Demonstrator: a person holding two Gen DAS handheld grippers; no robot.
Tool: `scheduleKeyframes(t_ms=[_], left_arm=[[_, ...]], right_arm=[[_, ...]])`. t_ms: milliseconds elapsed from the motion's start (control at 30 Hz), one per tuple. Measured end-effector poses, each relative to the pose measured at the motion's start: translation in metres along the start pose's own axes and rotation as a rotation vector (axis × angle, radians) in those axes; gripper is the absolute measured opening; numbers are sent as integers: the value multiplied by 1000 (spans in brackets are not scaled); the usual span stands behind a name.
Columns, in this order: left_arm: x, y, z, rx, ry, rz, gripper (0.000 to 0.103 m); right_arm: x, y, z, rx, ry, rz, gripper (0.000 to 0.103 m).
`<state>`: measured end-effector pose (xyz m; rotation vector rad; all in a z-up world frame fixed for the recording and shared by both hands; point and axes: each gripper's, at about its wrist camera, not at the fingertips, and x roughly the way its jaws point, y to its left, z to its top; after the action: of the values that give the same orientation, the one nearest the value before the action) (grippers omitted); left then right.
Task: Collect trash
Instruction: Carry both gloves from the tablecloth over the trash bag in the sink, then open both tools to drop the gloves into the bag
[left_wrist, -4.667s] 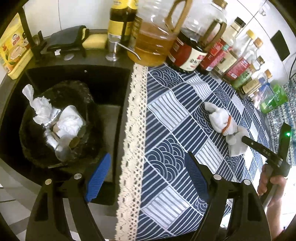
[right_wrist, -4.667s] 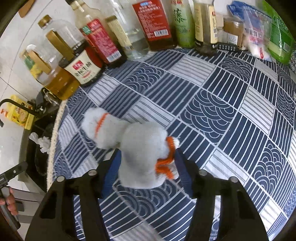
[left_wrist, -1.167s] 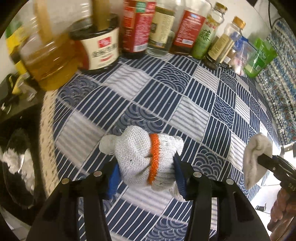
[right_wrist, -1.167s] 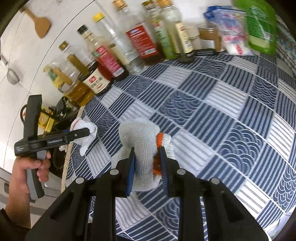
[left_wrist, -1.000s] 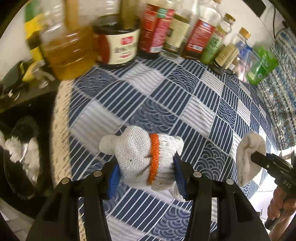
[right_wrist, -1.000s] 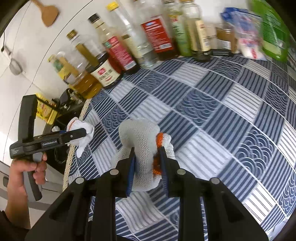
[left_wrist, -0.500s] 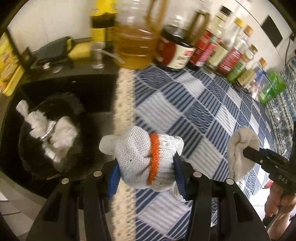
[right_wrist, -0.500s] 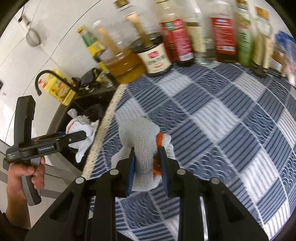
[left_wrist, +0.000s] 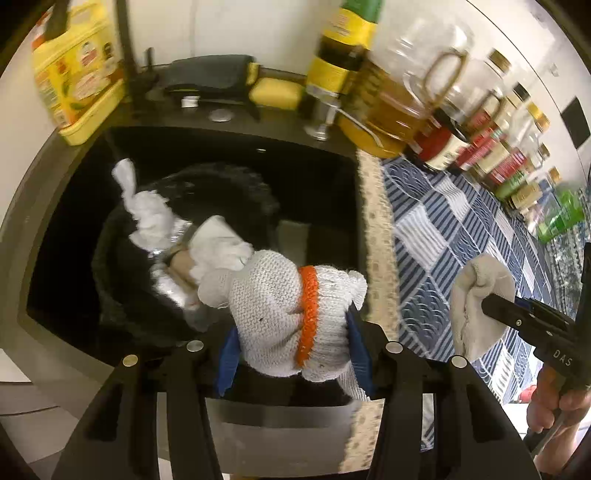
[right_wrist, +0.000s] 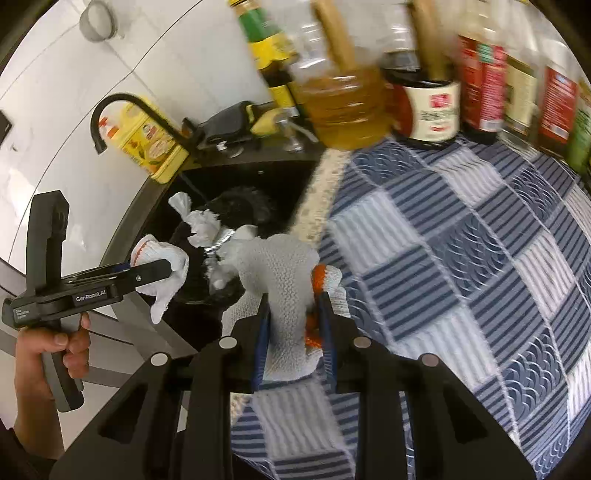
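Left wrist: L gripper (left_wrist: 291, 347) clamps glove (left_wrist: 284, 306), over bin bag (left_wrist: 236, 192)

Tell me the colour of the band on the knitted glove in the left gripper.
Orange, round the cuff of the white knitted glove clamped in the left gripper. Clearest in the left wrist view.

Bright, even indoor light; white wall (right_wrist: 155, 55) washed pale; sink (left_wrist: 66, 229) interior near-black, detail lost; bottles (right_wrist: 480, 74) motion-smeared in both views; strong fisheye bending, dark vignette at corners; held gloves (left_wrist: 284, 306) sharp.
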<state>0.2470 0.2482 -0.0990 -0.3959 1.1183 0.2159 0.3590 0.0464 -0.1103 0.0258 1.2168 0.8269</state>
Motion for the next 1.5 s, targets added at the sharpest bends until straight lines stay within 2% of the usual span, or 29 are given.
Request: scheduleKeyframes(t_ms=[367, 600, 1000, 1400, 1467, 1500], left_arm=[[-8, 89, 17, -33, -9, 4, 48], [-4, 128, 26, -34, 4, -4, 48], [15, 163, 43, -52, 45, -42, 49], [48, 181, 46, -84, 119, -50, 49], [50, 182, 47, -88, 125, -52, 51], [52, 181, 47, -85, 133, -50, 55]], right_arm=[[54, 72, 32, -53, 7, 5, 26], [82, 108, 54, -75, 12, -2, 26], [128, 140, 97, -112, 50, -12, 27], [168, 146, 125, -143, 121, -21, 27], [173, 145, 127, -143, 130, -19, 27], [175, 145, 128, -138, 134, -21, 28]])
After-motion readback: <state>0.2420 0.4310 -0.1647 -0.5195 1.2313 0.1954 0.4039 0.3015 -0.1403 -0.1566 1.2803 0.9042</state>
